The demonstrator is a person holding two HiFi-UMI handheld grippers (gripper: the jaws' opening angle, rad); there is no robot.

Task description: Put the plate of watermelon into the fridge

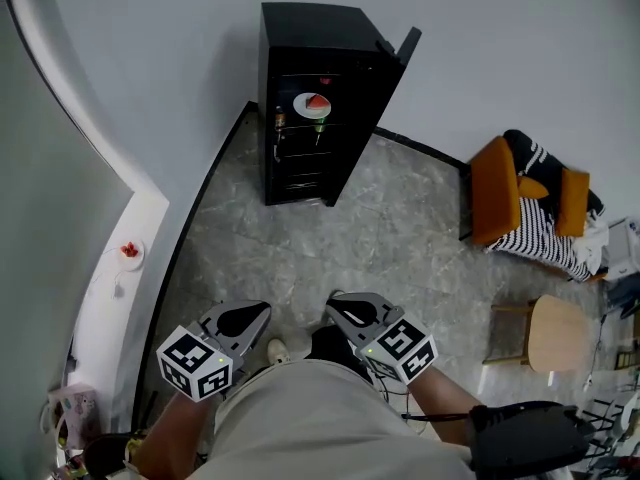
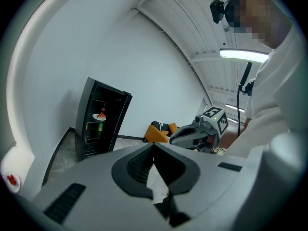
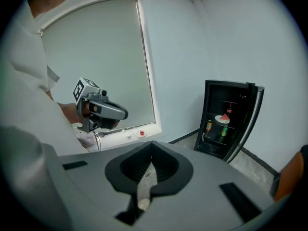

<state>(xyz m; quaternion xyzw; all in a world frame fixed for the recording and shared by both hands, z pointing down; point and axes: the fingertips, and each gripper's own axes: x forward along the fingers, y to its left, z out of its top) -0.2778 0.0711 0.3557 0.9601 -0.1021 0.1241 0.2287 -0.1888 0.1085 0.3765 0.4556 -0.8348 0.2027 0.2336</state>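
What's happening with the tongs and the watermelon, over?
Both shut and empty: left tongs, right tongs. The plate of watermelon sits inside the fridge, door open. Nothing in the way.

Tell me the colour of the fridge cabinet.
The fridge is black; the head view shows it best.

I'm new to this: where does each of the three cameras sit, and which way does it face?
Head view: on the person's head, looking steeply down at fridge, left tongs, right tongs; shirt and forearms show.
Left gripper view: on the left tongs, facing the fridge; right tongs and shirt show.
Right gripper view: on the right tongs, facing fridge and window; left tongs and shirt show.
Shared: all see the plate of watermelon in the fridge.
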